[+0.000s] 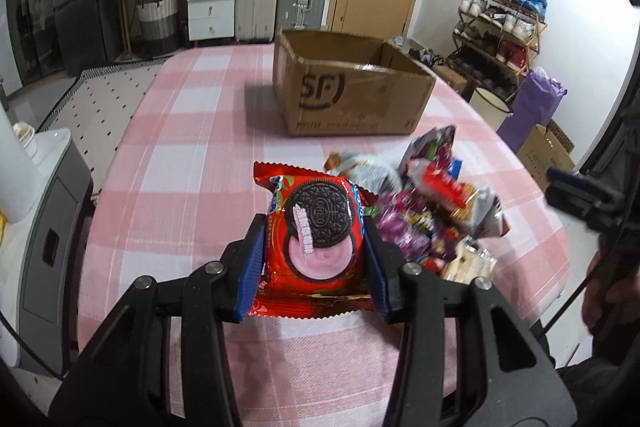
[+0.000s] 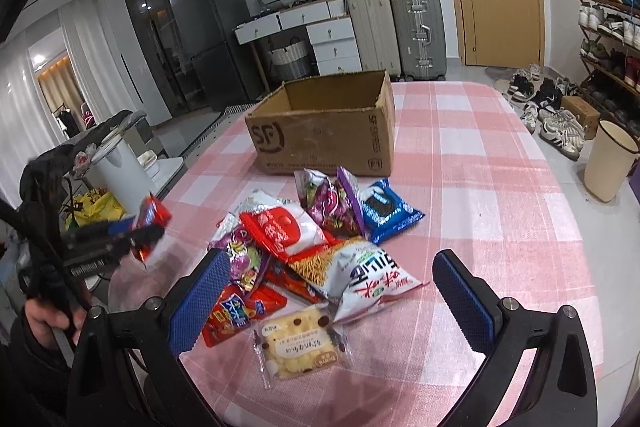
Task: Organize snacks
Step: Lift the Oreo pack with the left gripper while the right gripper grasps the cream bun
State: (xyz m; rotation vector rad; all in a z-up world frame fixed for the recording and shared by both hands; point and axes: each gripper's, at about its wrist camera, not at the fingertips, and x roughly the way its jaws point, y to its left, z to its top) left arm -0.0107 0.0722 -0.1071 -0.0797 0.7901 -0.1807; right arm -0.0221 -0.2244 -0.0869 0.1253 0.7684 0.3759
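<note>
The left gripper [image 1: 316, 259] clenches a red cookie pack [image 1: 316, 227] by its sides, holding it clear of the pink checked tablecloth [image 1: 180, 147], likely so it can go to the open cardboard box [image 1: 352, 95] at the far side. The right gripper [image 2: 332, 303] hangs released, jaws wide, over the near pile of snacks [image 2: 316, 243], probably ready to pick the next one.

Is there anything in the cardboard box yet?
No, the right wrist view shows the cardboard box with only bare inner walls visible; its floor is hidden.
</note>
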